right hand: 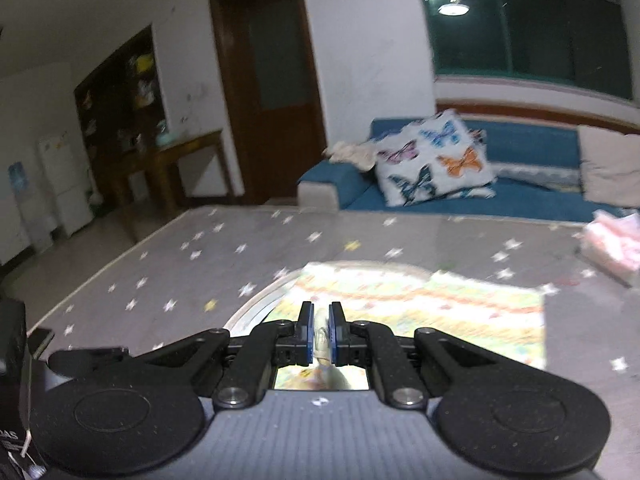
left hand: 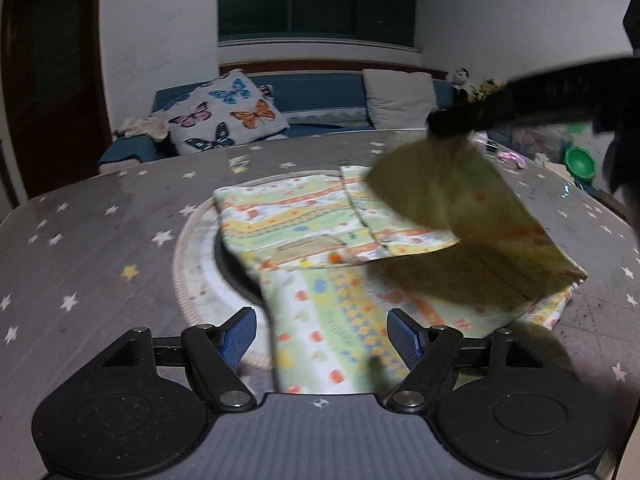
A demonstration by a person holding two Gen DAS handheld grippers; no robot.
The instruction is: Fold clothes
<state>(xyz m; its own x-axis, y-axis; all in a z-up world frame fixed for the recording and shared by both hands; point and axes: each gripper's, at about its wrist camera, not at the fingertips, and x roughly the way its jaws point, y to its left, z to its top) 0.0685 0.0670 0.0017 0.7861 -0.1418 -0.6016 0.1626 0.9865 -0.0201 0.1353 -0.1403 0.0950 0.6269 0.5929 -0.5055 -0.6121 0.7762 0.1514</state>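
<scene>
Left gripper (left hand: 321, 340) open wide, blue pads (left hand: 239, 338) well apart, nothing pinched; near end of the patterned garment (left hand: 320, 240) lying on the table between and below the fingers, untouched by either pad as far as can be told. Right gripper (right hand: 320, 326) shut tight, blue pads nearly together, a thin fold of pale cloth clamped in the narrow gap between them.

Garment spread flat at the middle of the round table (left hand: 100, 240), printed in green, yellow and orange bands with small coloured shapes. Partly folded: one flap laid across the far half, a narrower strip running toward the near edge. In the left wrist view, right side of the garment lifted off the table, hanging as a blurred yellowish sheet (left hand: 460, 200) from the dark fingers of the right gripper at upper right, lower edge of that sheet trailing back onto the cloth below. Beneath the garment, a pale ringed disc (left hand: 196, 264) set in the table centre, dark inside its rim.

Table covered in grey cloth dotted with white and yellow stars. Pink bundle (right hand: 616, 244) at the far right of the table. Beyond the far edge, a blue sofa (right hand: 532, 148) with a butterfly cushion (left hand: 228, 116) on the left and a plain pale cushion (left hand: 400, 98) to the right. Dark window (left hand: 316, 0) above the sofa, ceiling lamp reflected in it. Brown door (right hand: 272, 80) to the left.
</scene>
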